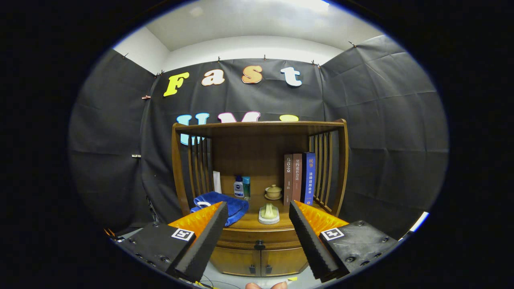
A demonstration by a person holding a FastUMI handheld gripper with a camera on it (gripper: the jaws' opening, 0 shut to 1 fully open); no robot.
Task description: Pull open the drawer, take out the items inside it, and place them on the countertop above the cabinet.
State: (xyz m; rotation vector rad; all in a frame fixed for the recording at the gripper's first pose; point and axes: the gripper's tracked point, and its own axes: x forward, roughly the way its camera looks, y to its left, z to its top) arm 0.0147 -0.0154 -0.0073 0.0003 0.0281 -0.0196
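A wooden cabinet (pixel 257 160) with slatted sides stands ahead against the booth wall. Its drawer (pixel 257 237) lies shut below the countertop (pixel 251 222), with a dark knob (pixel 260 244) at its middle. My gripper (pixel 257 214) is open, its two fingers spread wide, held back from the cabinet with nothing between them. The knob shows low in the gap between the fingers, some way beyond them. What is inside the drawer is hidden.
On the countertop lie a blue towel (pixel 225 204), a pale ornament on a white base (pixel 269 214), a small lidded pot (pixel 273 192), two bottles (pixel 242 187) and three upright books (pixel 299 178). Two small doors (pixel 259 261) sit under the drawer. A fingertip (pixel 265 285) shows below.
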